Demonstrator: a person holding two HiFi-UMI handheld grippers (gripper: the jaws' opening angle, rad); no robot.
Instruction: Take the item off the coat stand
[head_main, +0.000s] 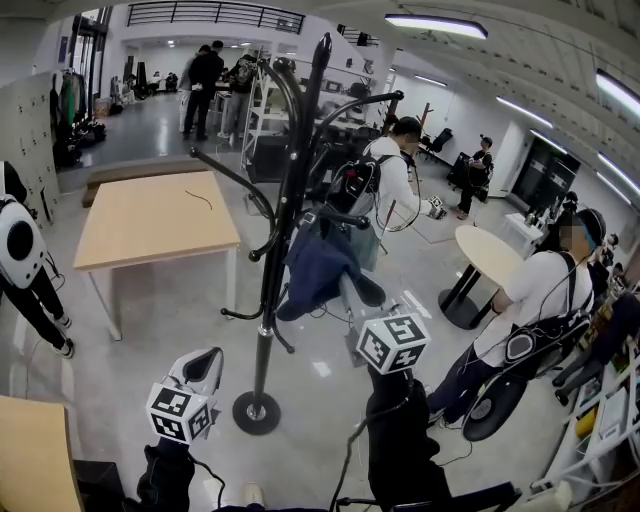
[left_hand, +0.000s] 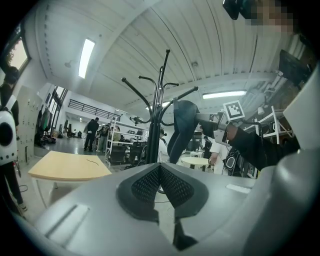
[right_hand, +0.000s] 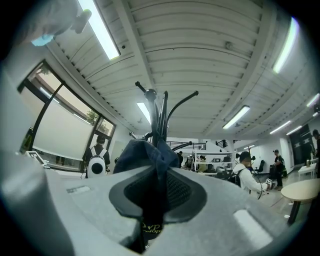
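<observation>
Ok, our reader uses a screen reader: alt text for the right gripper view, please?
The right claw is shut on a dark blue garment hanging on a black coat stand, seen from below against a white ribbed ceiling.

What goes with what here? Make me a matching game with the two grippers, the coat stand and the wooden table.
Things:
1. right gripper
2. left gripper
3. coat stand
4. wooden table

Descriptions:
A. pale brown, standing beyond the stand
B. black, upright on a round base
C. jaws together, nothing between them
D. jaws closed on the navy garment that hangs on the stand

Pairs: 1-D, 2-C, 3-B, 4-A
</observation>
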